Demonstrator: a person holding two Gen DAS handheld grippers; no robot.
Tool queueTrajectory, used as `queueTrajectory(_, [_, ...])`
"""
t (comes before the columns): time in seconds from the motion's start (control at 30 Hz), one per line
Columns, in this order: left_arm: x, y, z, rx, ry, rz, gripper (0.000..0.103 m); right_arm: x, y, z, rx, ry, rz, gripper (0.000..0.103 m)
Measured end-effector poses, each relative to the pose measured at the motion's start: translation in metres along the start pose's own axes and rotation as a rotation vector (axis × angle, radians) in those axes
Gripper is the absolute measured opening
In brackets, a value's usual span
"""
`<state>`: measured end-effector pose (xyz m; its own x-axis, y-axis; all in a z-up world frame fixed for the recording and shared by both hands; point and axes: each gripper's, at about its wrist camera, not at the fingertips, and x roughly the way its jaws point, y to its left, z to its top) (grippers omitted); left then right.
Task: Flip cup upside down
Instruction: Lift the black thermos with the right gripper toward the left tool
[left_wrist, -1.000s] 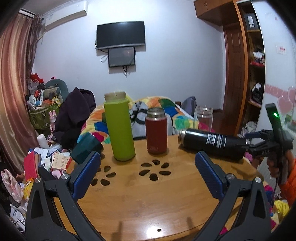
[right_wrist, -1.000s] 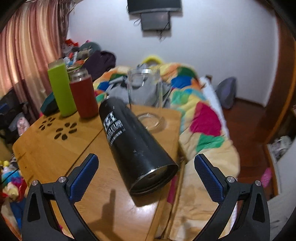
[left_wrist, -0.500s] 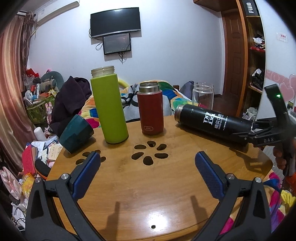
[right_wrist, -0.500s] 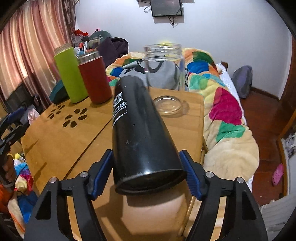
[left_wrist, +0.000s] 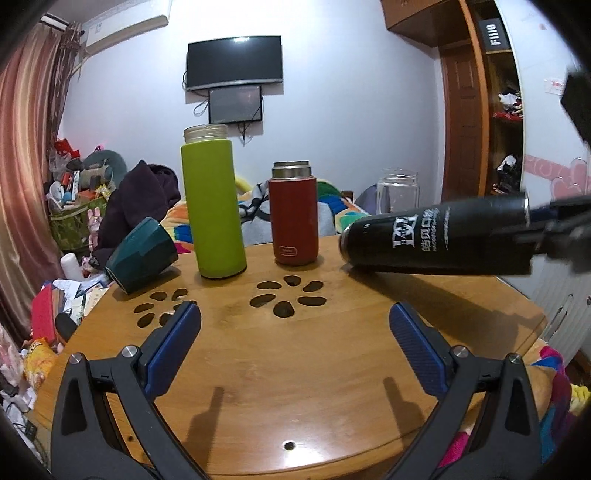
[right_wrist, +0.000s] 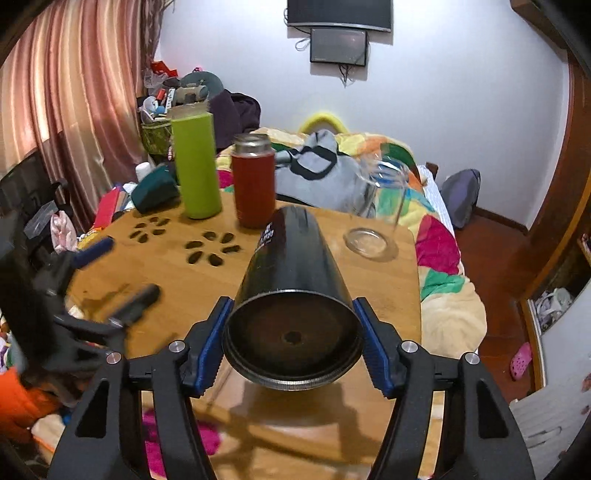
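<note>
A black cup (right_wrist: 295, 280) with white lettering is held roughly horizontal above the wooden table (right_wrist: 177, 291), its base toward the right wrist camera. My right gripper (right_wrist: 291, 347) is shut on its base end, blue pads on both sides. In the left wrist view the black cup (left_wrist: 436, 240) hangs at the right, its mouth pointing left, with the right gripper's dark body behind it. My left gripper (left_wrist: 295, 336) is open and empty over the table's near part. It also shows blurred in the right wrist view (right_wrist: 110, 280).
On the table stand a green bottle (left_wrist: 212, 206), a red flask (left_wrist: 294, 214) and a clear glass jar (left_wrist: 397, 192). A dark teal cup (left_wrist: 140, 254) lies tilted at the left edge. Flower-shaped cut-outs (left_wrist: 286, 299) pierce the tabletop. A bed and clutter lie beyond.
My right gripper closed on the black cup's base and lifted it off the table to roughly horizontal. My left gripper drew nearer the table and stayed open.
</note>
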<state>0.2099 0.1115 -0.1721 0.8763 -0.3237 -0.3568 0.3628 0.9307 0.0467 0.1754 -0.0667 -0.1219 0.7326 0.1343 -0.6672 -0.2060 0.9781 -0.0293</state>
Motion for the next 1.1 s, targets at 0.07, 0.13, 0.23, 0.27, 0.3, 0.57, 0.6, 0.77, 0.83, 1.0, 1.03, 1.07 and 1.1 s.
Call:
queueTrajectory(0.07, [-0.002, -0.003, -0.005, 0.014, -0.021, -0.016, 0.103, -0.009, 0.013, 0.003, -0.015, -0.003, 0.002, 0.061])
queueTrajectory(0.13, [-0.006, -0.008, -0.008, 0.025, -0.05, -0.038, 0.103, -0.017, 0.024, 0.005, -0.026, -0.004, 0.011, 0.061])
queueTrajectory(0.23, [-0.011, -0.014, -0.011, 0.05, -0.089, -0.052, 0.103, -0.024, 0.038, 0.007, -0.05, 0.004, 0.025, 0.061])
queueTrajectory(0.27, [-0.012, -0.017, -0.012, 0.062, -0.097, -0.054, 0.103, -0.026, 0.042, 0.007, -0.059, 0.008, 0.029, 0.061])
queueTrajectory(0.3, [-0.013, -0.019, -0.013, 0.072, -0.105, -0.058, 0.103, -0.027, 0.046, 0.008, -0.068, 0.012, 0.033, 0.061])
queueTrajectory(0.57, [-0.019, -0.034, -0.019, 0.153, -0.177, -0.047, 0.103, -0.038, 0.079, 0.011, -0.156, 0.039, 0.08, 0.061])
queueTrajectory(0.6, [-0.019, -0.034, -0.019, 0.151, -0.183, -0.039, 0.103, -0.04, 0.082, 0.011, -0.166, 0.042, 0.085, 0.061])
queueTrajectory(0.77, [-0.025, -0.027, -0.02, 0.131, -0.23, -0.052, 0.102, -0.049, 0.096, 0.006, -0.235, 0.039, 0.114, 0.061])
queueTrajectory(0.83, [-0.03, -0.028, -0.02, 0.133, -0.248, -0.059, 0.102, -0.054, 0.101, 0.003, -0.261, 0.03, 0.114, 0.061])
queueTrajectory(1.0, [-0.038, -0.034, -0.023, 0.165, -0.284, -0.071, 0.102, -0.062, 0.103, -0.003, -0.299, 0.023, 0.121, 0.062])
queueTrajectory(1.03, [-0.04, -0.036, -0.024, 0.176, -0.293, -0.072, 0.102, -0.063, 0.103, -0.004, -0.307, 0.024, 0.124, 0.062])
queueTrajectory(1.07, [-0.041, -0.038, -0.024, 0.186, -0.301, -0.073, 0.101, -0.064, 0.102, -0.005, -0.317, 0.028, 0.13, 0.062])
queueTrajectory(1.1, [-0.042, -0.039, -0.024, 0.193, -0.305, -0.075, 0.101, -0.065, 0.102, -0.006, -0.322, 0.031, 0.136, 0.062])
